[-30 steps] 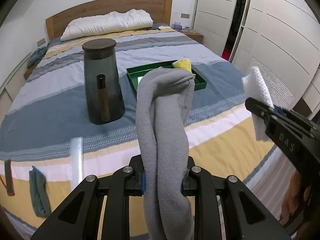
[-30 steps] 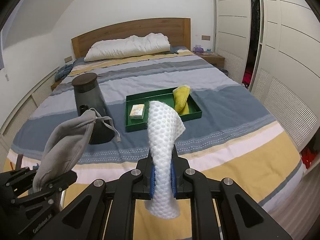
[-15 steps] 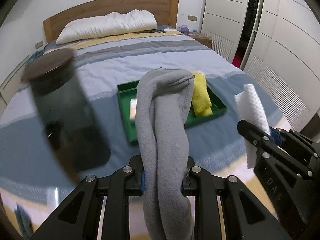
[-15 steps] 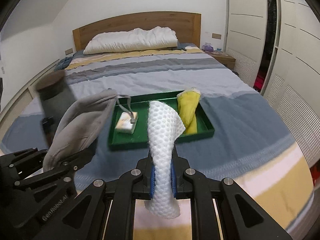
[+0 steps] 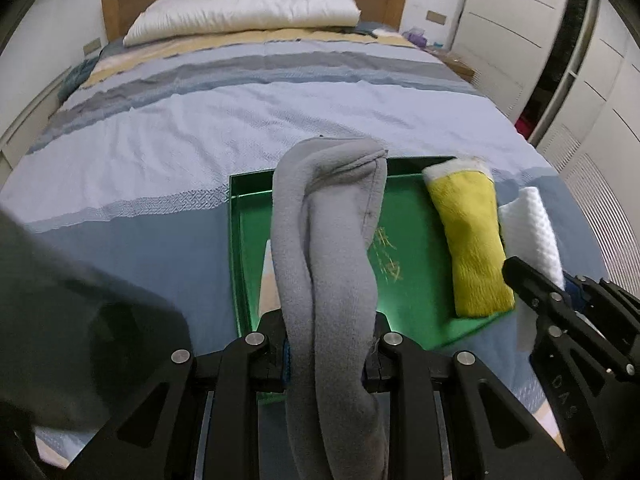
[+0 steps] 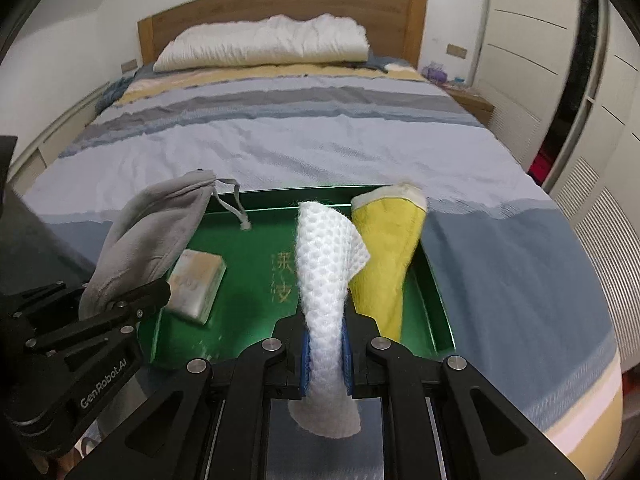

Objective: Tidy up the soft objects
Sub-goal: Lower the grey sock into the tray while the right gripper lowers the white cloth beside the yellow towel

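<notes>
My left gripper [image 5: 326, 354] is shut on a grey fleece pouch [image 5: 328, 240] and holds it over the near left part of a green tray [image 5: 408, 256] on the bed. My right gripper [image 6: 326, 354] is shut on a white waffle-textured cloth [image 6: 326, 276] and holds it over the tray's [image 6: 256, 280] near edge. A yellow plush piece [image 5: 470, 240] lies along the tray's right side; it also shows in the right wrist view [image 6: 386, 256]. A wrapped pale soap-like block [image 6: 196, 284] lies in the tray's left part. The pouch [image 6: 148, 240] and the left gripper [image 6: 120, 308] show at the left of the right wrist view.
The tray sits on a striped bedspread [image 5: 200, 128] with a white pillow [image 5: 244, 8] at the wooden headboard. A dark blurred object [image 5: 60, 300] fills the left wrist view's lower left. White wardrobe doors [image 6: 560, 80] stand to the right.
Both grippers have moved forward over the bed towards the tray, which now lies directly below them. The dark jar has slid out to the left edge of view. Both still hold their cloths.
</notes>
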`<action>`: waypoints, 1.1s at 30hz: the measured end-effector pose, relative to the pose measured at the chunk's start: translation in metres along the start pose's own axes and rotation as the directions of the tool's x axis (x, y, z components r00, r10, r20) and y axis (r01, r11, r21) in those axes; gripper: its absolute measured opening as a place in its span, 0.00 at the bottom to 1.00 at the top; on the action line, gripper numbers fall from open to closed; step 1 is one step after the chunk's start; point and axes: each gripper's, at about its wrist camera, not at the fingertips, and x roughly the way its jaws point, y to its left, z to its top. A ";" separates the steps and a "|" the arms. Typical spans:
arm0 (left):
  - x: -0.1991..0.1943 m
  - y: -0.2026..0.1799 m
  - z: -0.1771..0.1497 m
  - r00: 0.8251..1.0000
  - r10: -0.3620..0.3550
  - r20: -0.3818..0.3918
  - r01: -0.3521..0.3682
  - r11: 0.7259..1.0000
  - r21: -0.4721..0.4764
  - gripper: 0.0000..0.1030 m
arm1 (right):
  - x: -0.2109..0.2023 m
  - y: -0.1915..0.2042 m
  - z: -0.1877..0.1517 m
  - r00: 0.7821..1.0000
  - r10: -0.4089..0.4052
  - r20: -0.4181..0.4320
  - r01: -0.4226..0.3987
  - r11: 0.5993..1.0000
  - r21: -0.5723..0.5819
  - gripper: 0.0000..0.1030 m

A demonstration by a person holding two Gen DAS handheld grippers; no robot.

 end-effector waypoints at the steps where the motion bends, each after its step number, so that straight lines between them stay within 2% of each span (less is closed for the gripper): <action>1: 0.004 -0.002 0.005 1.000 0.004 -0.005 -0.004 1.000 0.001 0.19 | 0.009 -0.001 0.008 1.000 0.010 -0.016 -0.010 1.000 -0.006 0.11; 11: 0.049 -0.010 0.038 0.995 0.058 -0.085 -0.059 0.998 -0.015 0.19 | 0.066 -0.018 0.056 0.994 0.033 -0.107 -0.039 0.998 -0.056 0.12; 17: 0.070 -0.004 0.043 0.991 0.082 -0.110 -0.085 0.996 -0.028 0.21 | 0.099 -0.022 0.068 0.990 0.050 -0.131 -0.057 0.997 -0.057 0.13; 23: 0.080 0.000 0.044 0.986 0.100 -0.131 -0.105 0.994 -0.029 0.21 | 0.114 -0.020 0.062 0.984 0.071 -0.161 -0.082 0.995 -0.061 0.13; 33: 0.081 -0.015 0.038 0.988 0.026 -0.151 -0.028 1.000 -0.012 0.22 | 0.132 -0.017 0.068 0.983 0.044 -0.180 -0.064 0.992 -0.108 0.13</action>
